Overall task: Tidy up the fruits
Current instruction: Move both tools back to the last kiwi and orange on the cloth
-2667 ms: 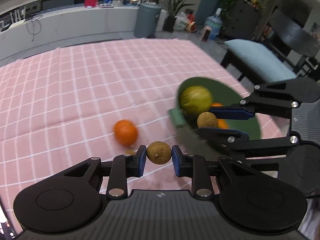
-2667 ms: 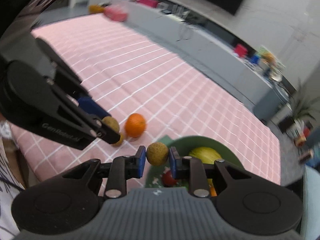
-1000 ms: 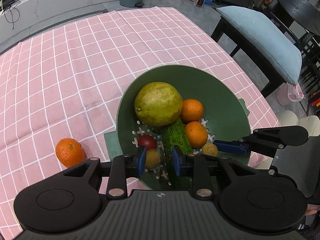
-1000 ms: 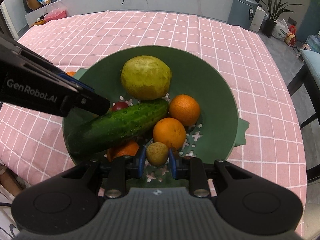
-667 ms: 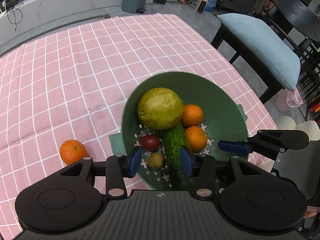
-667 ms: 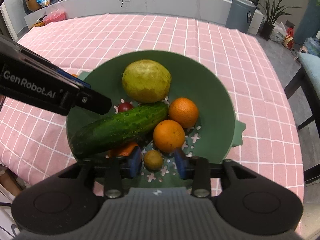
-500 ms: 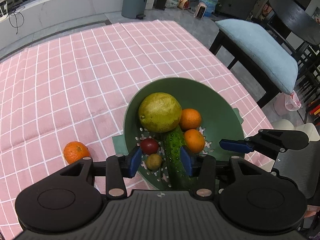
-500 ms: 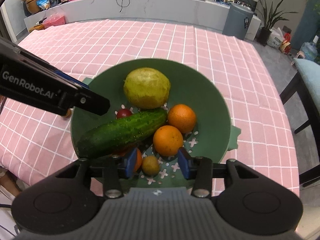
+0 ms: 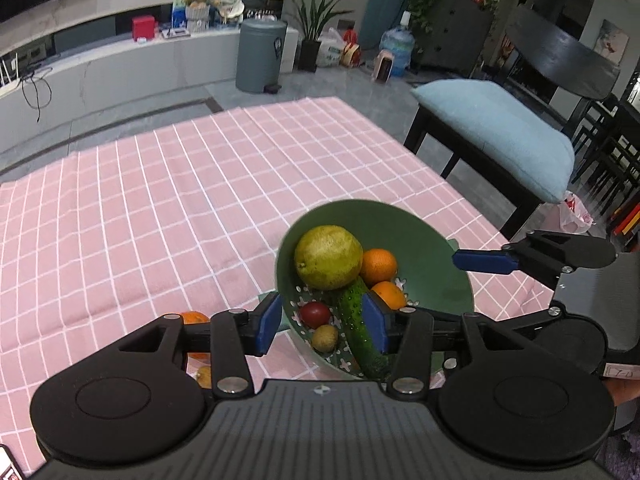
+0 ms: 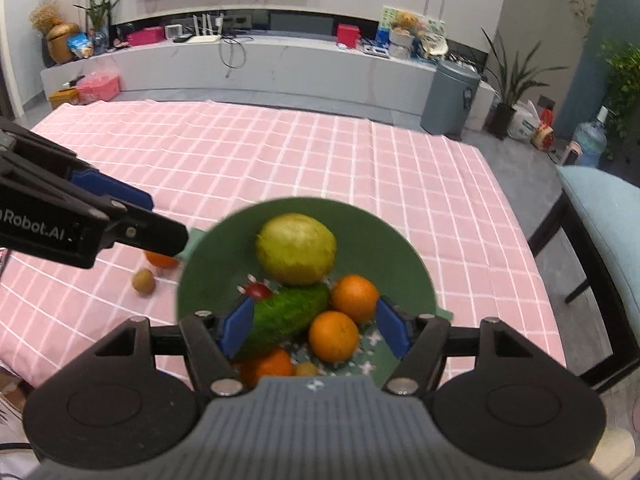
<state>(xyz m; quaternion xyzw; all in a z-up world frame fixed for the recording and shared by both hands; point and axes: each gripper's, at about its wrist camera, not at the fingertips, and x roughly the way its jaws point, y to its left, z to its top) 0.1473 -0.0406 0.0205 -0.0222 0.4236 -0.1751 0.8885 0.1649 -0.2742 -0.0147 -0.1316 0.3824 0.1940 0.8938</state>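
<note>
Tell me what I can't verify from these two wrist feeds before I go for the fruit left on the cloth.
- Orange on the cloth: left wrist view, mostly hidden behind the left claw; in the right wrist view that claw's finger covers its top.
- Small brown fruit: clear in the right wrist view; only a sliver in the left.
- Green bowl: near rim and bottom fruit cut off by the right claw body.
- Bowl's contents: slightly blurred in the right wrist view.

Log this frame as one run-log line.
left gripper: open, empty | right gripper: open, empty | green bowl: holds fruit, cucumber | on cloth: orange, small brown fruit
</note>
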